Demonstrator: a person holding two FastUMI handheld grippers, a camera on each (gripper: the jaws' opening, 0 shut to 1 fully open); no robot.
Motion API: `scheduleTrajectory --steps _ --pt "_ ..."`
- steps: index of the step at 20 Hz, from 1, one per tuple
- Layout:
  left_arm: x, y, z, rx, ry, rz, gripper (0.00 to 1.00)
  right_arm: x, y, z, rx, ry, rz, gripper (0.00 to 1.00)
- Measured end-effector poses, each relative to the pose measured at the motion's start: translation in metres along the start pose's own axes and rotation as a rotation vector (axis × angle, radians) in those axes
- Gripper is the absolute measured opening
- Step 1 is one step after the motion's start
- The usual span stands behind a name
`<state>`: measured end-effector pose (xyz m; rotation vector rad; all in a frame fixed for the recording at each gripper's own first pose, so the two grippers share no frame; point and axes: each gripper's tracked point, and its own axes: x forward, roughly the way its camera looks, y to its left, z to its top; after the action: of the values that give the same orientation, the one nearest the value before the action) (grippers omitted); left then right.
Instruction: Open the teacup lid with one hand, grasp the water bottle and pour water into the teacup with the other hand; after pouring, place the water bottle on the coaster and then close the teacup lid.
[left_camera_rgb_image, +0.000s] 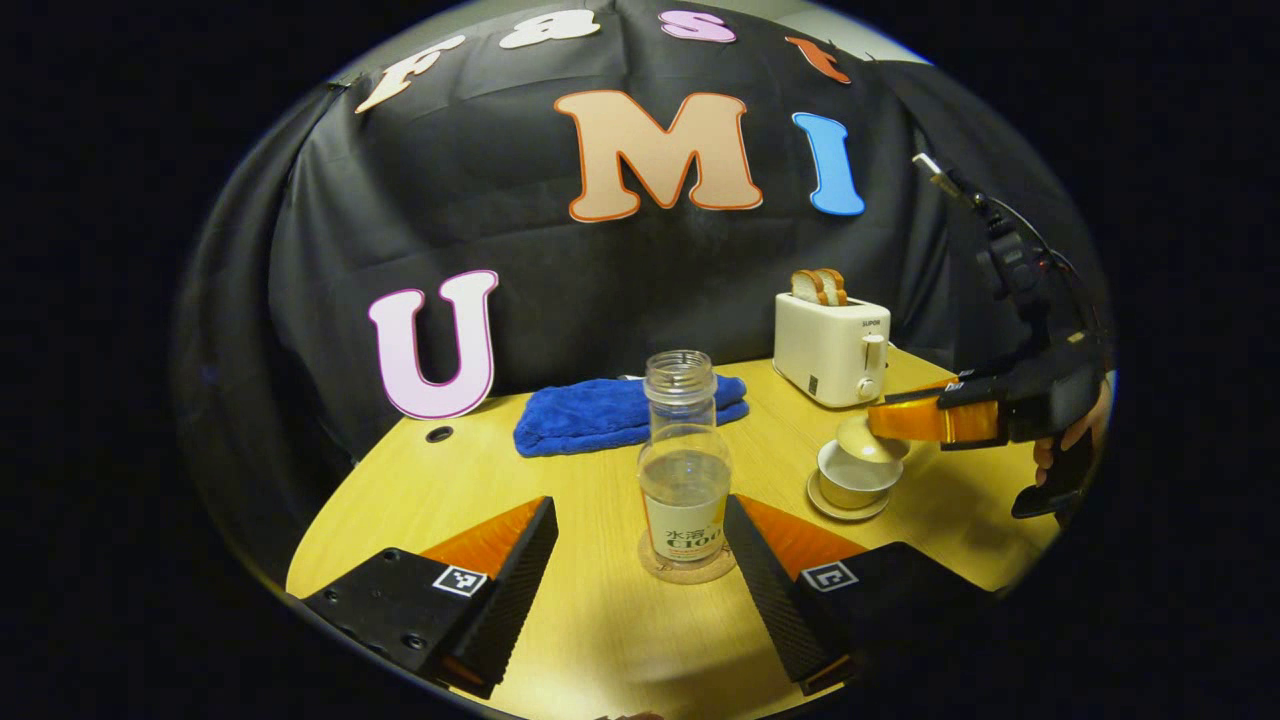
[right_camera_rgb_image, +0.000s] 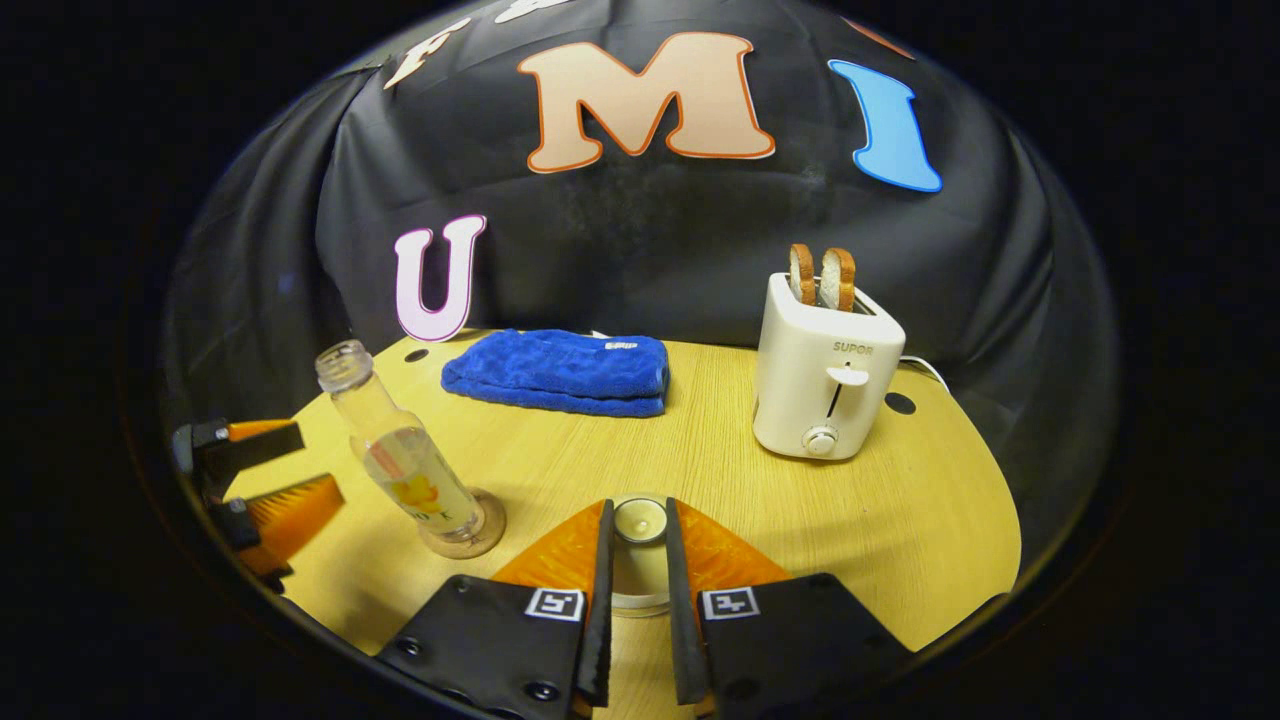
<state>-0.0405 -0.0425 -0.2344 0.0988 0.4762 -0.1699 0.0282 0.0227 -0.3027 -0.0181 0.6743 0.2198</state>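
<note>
**Bottle on coaster, lid held over teacup**

Left gripper view: My left tool (left_camera_rgb_image: 640, 560) is released, its fingers spread wide to either side of the water bottle (left_camera_rgb_image: 684, 470) and not touching it. The bottle stands upright and uncapped on the coaster (left_camera_rgb_image: 660, 570), directly ahead between the fingers, partly filled. Ahead and to the right, my right tool (left_camera_rgb_image: 900, 418) reaches in from the right edge, a hand (left_camera_rgb_image: 1075, 440) on its grip. Its orange fingers meet the teacup lid (left_camera_rgb_image: 868, 438), which sits tilted over the teacup (left_camera_rgb_image: 855, 478) on its saucer (left_camera_rgb_image: 822, 503). Farther ahead on the tabletop (left_camera_rgb_image: 560, 600) lie a blue towel (left_camera_rgb_image: 600, 415) and a toaster (left_camera_rgb_image: 830, 350) with bread.

Right gripper view: My right tool (right_camera_rgb_image: 640, 560) is clenched on the teacup lid (right_camera_rgb_image: 640, 520), both fingers pressing its sides just beyond the tips. The water bottle (right_camera_rgb_image: 400, 460) stands on the coaster (right_camera_rgb_image: 480, 540) to the left. Past it, my left tool (right_camera_rgb_image: 260, 480) shows with fingers apart. Towel (right_camera_rgb_image: 560, 372) and toaster (right_camera_rgb_image: 825, 380) are farther ahead.
</note>
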Motion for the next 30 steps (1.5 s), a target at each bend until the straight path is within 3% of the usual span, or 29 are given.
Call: scheduleTrajectory --steps 14,16,22,27,30 --pt "-0.022 0.027 0.017 -0.016 -0.027 0.062 0.97 0.014 0.008 -0.021 -0.009 0.027 0.007 0.29" --pt "-0.023 0.030 0.024 -0.013 -0.039 0.065 0.97 0.014 0.007 -0.021 -0.007 0.031 -0.001 0.36" --pt "-0.023 0.034 0.054 -0.021 -0.098 0.071 1.00 -0.019 0.023 0.022 0.016 -0.096 0.040 0.93" --pt "-0.024 0.036 0.100 -0.042 -0.187 0.078 0.97 -0.071 0.026 0.078 0.005 -0.271 0.017 0.98" --pt "-0.031 0.038 0.131 -0.043 -0.253 0.090 0.97 -0.105 0.018 0.118 0.039 -0.394 -0.026 0.94"
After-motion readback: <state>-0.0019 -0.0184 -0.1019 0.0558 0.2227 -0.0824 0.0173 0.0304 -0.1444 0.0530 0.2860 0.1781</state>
